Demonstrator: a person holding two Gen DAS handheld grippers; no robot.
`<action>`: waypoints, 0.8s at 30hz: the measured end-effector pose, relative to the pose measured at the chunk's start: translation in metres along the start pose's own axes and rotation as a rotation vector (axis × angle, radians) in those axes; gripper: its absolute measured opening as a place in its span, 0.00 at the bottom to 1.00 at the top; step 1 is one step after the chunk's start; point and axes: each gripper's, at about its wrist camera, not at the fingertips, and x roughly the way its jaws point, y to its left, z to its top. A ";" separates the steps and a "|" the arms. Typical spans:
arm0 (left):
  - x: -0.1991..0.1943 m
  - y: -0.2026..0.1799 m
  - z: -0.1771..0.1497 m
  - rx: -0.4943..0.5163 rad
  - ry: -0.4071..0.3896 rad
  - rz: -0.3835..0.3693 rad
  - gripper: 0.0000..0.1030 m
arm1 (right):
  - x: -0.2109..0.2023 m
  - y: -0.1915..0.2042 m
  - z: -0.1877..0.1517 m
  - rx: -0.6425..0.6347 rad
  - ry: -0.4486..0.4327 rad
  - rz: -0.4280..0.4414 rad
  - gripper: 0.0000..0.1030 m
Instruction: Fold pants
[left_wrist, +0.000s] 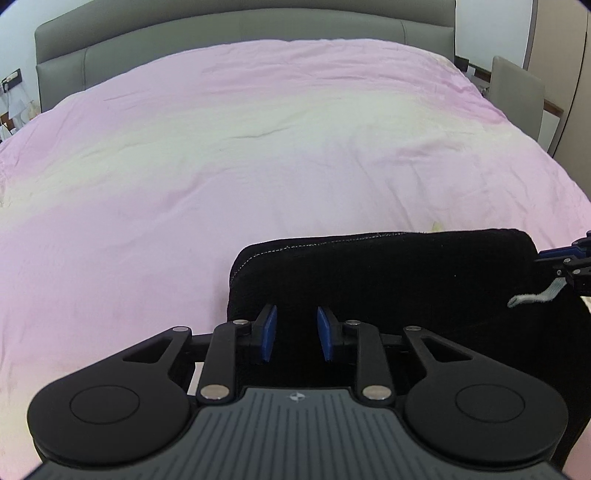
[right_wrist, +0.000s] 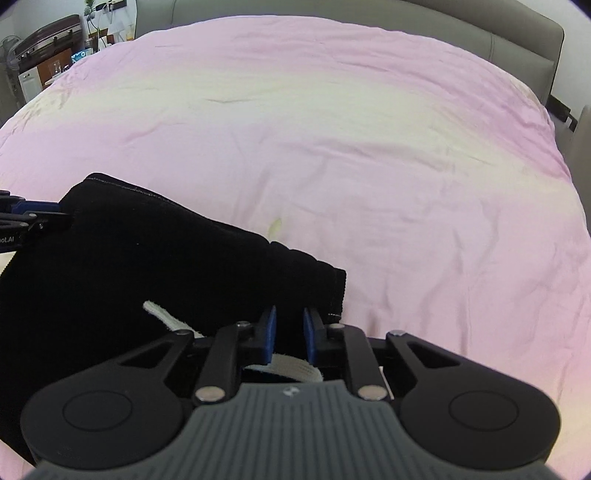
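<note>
The black pants (left_wrist: 388, 280) lie near the front edge of the pink bed (left_wrist: 258, 147), and it looks like a fold being set up. The left gripper (left_wrist: 296, 334) straddles cloth at one end with jaws narrowed but apart; the right gripper (right_wrist: 289, 332), jaws nearly shut, seems clenched on the waistband end by the white drawstring (right_wrist: 166, 317). The pants' long axis runs side to side between them.

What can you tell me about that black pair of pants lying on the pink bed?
The black pants look like soft, thick fabric, already folded into a compact bundle with pale stitching along the far edge. A whitish drawstring lies loose across them. They rest flat on the pink bed cover, near its front edge. The left tongs and right tongs sit over opposite ends, blue pads narrowly apart; whether they pinch cloth is unclear.
</note>
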 end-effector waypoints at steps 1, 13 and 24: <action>0.007 0.001 -0.002 -0.002 0.011 0.000 0.29 | 0.006 0.000 -0.001 -0.008 0.000 -0.004 0.10; -0.070 -0.006 -0.009 0.046 -0.023 0.039 0.29 | -0.038 0.009 -0.007 0.061 -0.081 0.005 0.33; -0.150 -0.028 -0.101 0.000 -0.058 0.044 0.38 | -0.127 0.048 -0.113 0.099 -0.235 0.044 0.35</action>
